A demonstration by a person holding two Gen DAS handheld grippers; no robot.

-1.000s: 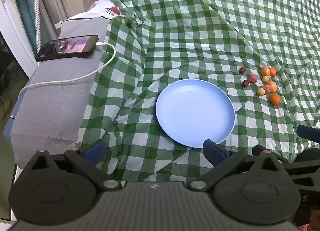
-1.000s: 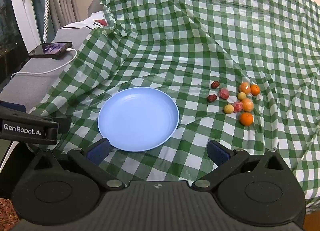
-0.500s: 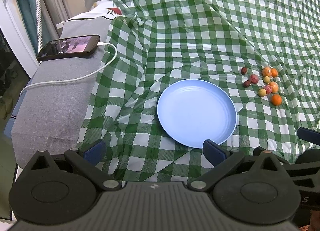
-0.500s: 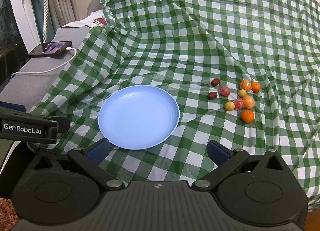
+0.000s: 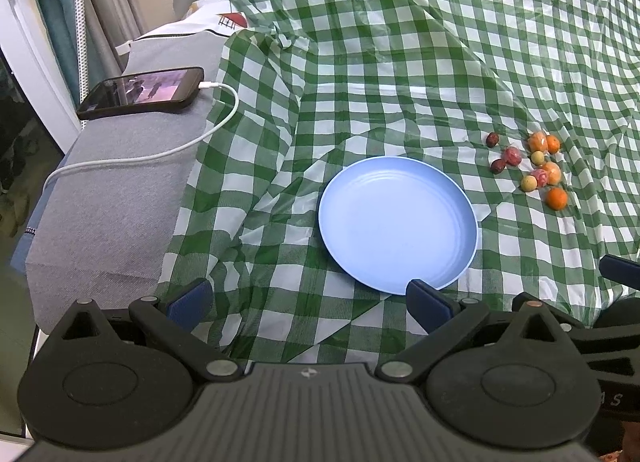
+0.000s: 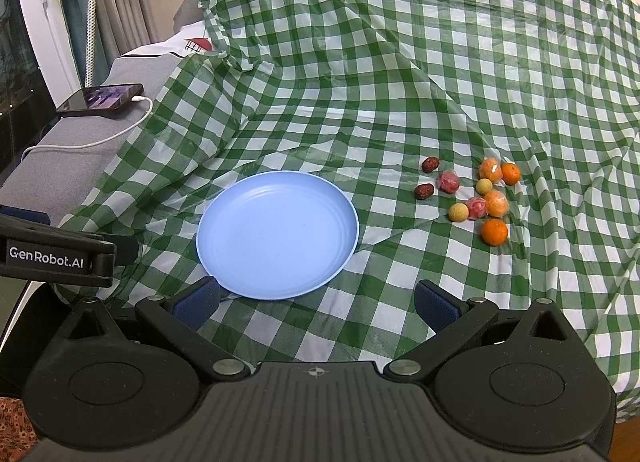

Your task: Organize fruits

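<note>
An empty light blue plate (image 5: 396, 222) (image 6: 276, 234) lies on the green checked cloth. To its right is a cluster of several small fruits (image 5: 534, 166) (image 6: 476, 194): orange ones (image 6: 495, 231), yellow ones (image 6: 458, 212), pink-red ones (image 6: 448, 181) and dark red ones (image 6: 423, 191). My left gripper (image 5: 308, 300) is open and empty, near the plate's front edge. My right gripper (image 6: 316, 304) is open and empty, in front of the plate, with the fruits ahead to the right. The left gripper's side (image 6: 56, 252) shows in the right wrist view.
A phone (image 5: 142, 92) (image 6: 102, 99) on a white charging cable (image 5: 160, 150) lies on a grey cushioned surface (image 5: 108, 206) at the left. The cloth (image 5: 400, 62) is wrinkled and rises at the back. Curtains (image 6: 116, 10) hang at far left.
Both views have shifted slightly; the plate and fruits sit a little farther ahead in the right wrist view. Both grippers stay open and empty.
</note>
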